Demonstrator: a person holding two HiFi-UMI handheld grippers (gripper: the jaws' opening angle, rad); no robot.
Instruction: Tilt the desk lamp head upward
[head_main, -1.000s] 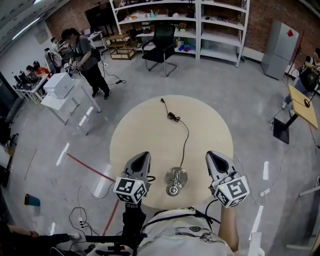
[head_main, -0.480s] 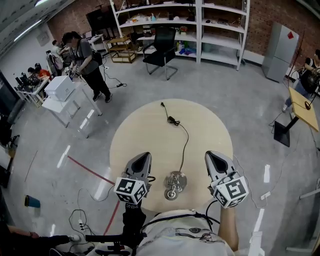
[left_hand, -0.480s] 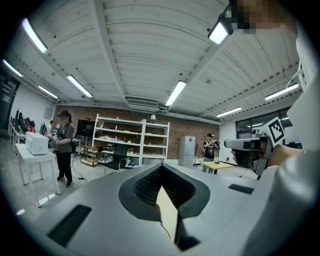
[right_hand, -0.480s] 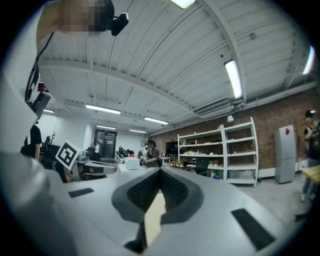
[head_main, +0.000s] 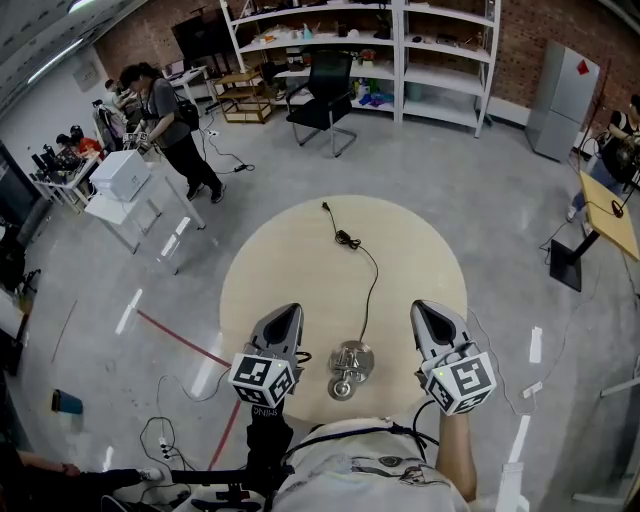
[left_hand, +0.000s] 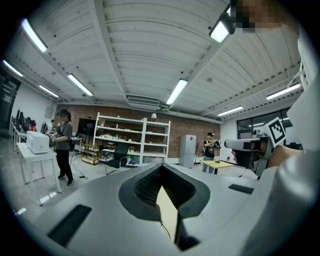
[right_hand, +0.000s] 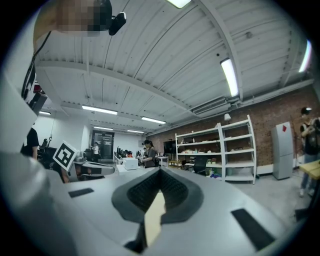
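The lamp (head_main: 348, 365) stands at the near edge of the table (head_main: 290, 250), between the left gripper (head_main: 287, 312) and right gripper (head_main: 423, 311). Its cable (head_main: 372, 275) runs to the far side. A chair (head_main: 322, 95) stands beyond.

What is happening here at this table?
A person holds a gripper in each hand over a round table. The left gripper and right gripper are both shut and empty, one on each side of the lamp. Neither touches it; its cord runs away across the table.
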